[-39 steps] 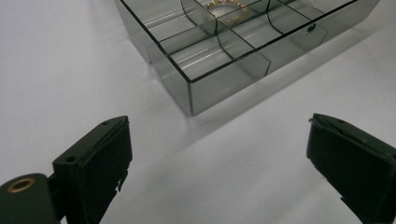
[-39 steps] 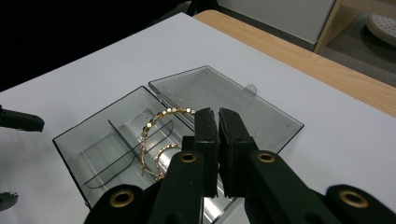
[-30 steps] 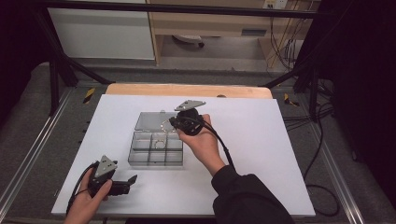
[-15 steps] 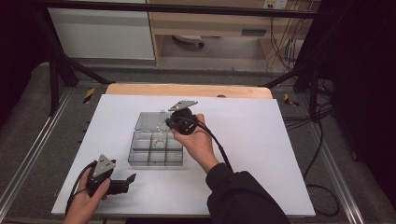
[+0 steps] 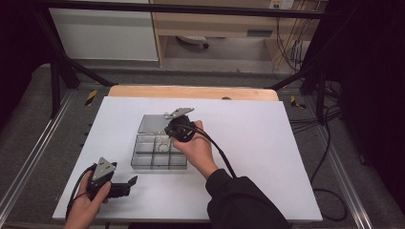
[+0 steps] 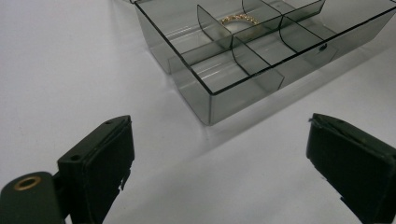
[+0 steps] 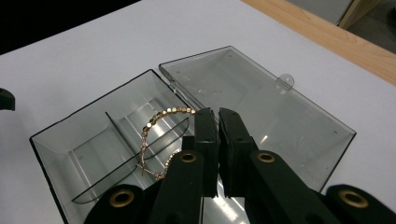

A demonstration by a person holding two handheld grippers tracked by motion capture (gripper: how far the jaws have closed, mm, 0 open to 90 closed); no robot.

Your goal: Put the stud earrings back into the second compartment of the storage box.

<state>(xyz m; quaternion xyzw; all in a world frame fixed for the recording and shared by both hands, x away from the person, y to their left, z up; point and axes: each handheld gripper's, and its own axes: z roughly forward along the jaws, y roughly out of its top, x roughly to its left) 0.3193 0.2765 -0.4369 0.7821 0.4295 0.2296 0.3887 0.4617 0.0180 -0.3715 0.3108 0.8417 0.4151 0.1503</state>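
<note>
Since a second ago the right gripper [image 5: 177, 128] has slid a little leftward and away from the person over the box, and now it hangs above the box's far row with its two black jaws pressed nearly together, a thin slit between them and nothing visibly caught there. Just off its fingertips [image 7: 205, 120] in the right gripper view lies the gold beaded bracelet [image 7: 161, 135], a loop of small square links draped across a curved divider inside the clear smoky-grey plastic compartment box [image 7: 70, 154]; whether a jaw touches the chain is hard to tell. Behind the jaws the box's hinged clear lid [image 7: 261, 107] lies flat and open on the table, its small latch tab at the far edge. From above, the right hand [image 5: 196, 150] wraps the gripper, a dark sleeve [image 5: 243, 202] trailing to the bottom edge and a black cable [image 5: 220, 155] looping back along the forearm. Over at the near left corner, the left gripper [image 5: 125, 185] sits low by the table in the left hand [image 5: 86, 205], jaws spread wide and empty, well apart from the box; its own camera looks across bare white tabletop [image 6: 65, 65] at the box's near corner, with the bracelet glinting in a far compartment. Everything rests on the white table sheet over a wooden board [image 5: 191, 92].
</note>
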